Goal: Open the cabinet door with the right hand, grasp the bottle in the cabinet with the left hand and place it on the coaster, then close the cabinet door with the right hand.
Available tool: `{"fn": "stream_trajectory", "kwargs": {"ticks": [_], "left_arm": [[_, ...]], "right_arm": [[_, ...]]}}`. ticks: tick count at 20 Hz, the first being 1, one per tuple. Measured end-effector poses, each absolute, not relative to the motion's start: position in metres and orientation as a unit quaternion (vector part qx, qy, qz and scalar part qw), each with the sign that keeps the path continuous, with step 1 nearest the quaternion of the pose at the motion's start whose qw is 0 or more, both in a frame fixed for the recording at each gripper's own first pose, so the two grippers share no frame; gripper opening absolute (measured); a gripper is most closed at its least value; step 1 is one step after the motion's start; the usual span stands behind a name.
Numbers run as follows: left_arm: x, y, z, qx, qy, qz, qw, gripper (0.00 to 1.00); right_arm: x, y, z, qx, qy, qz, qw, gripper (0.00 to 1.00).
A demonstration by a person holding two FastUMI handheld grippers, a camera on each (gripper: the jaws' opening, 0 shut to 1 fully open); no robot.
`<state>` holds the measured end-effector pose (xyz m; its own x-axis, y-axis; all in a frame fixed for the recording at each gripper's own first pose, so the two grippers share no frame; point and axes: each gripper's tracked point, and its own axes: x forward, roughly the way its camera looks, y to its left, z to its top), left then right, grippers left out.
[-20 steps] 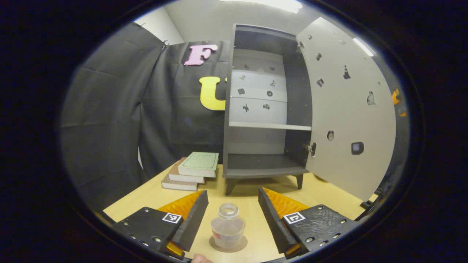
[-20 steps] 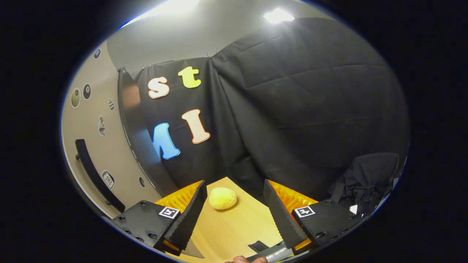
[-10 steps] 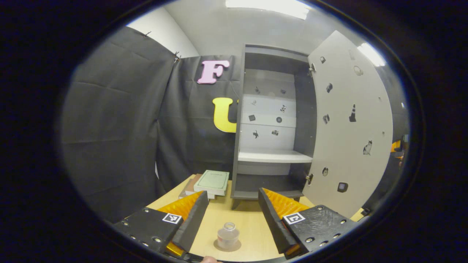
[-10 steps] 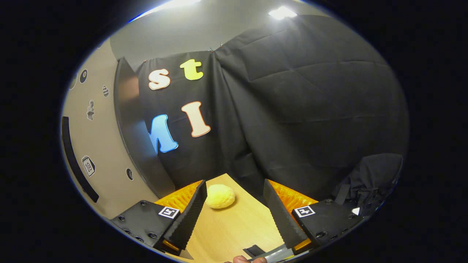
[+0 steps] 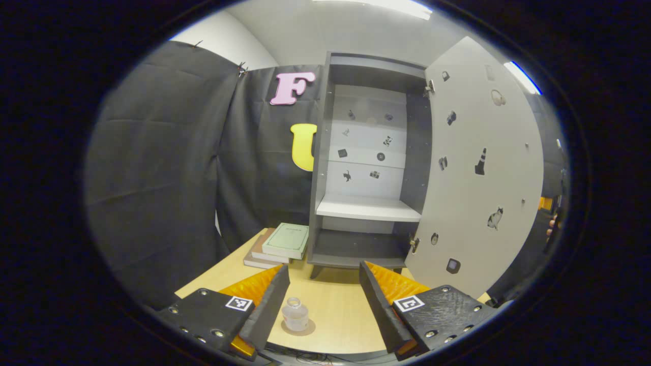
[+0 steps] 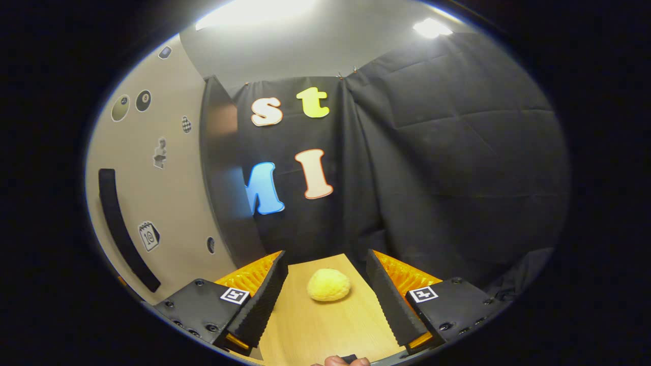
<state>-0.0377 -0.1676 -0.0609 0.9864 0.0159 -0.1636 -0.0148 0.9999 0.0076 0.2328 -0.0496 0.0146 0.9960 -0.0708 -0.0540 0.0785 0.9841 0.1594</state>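
While the tall grey cabinet [image 5: 366, 168] stands with its pale door [image 5: 478, 173] swung wide, the small clear plastic bottle [image 5: 295, 314] rests upright on the round brown coaster [image 5: 301, 329] before it; left hand-held gripper [image 5: 323, 300] and right hand-held gripper [image 6: 325, 297] gape, grasping nothing.

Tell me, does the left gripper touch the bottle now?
Apart. The left gripper view shows the left gripper with jaws open and bare table between them and the bottle.
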Motion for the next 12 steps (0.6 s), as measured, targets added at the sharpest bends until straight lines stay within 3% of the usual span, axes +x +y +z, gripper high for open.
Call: {"fn": "stream_trajectory", "kwargs": {"ticks": [1, 3, 4, 6, 12], "left_arm": [[-0.041, -0.17, -0.059, 0.004, 0.086, 0.013, 0.996, 0.82], [-0.047, -0.176, -0.056, 0.005, 0.102, 0.02, 0.995, 0.85], [-0.048, -0.176, -0.055, 0.01, 0.109, 0.023, 0.994, 0.82], [-0.043, -0.18, -0.044, 0.017, 0.109, 0.016, 0.994, 0.83], [-0.02, -0.155, -0.01, -0.009, 0.097, -0.011, 0.995, 0.83]], "right_arm": [[0.233, -0.042, 0.019, 0.081, 0.024, -0.02, 0.996, 0.98], [0.231, -0.024, 0.023, 0.086, 0.034, 0.019, 0.996, 0.98], [0.227, -0.019, 0.028, 0.088, 0.035, 0.03, 0.995, 0.93], [0.221, -0.007, 0.039, 0.081, 0.028, 0.042, 0.995, 0.98], [0.211, 0.037, 0.06, 0.041, 0.011, 0.063, 0.997, 0.98]]}}
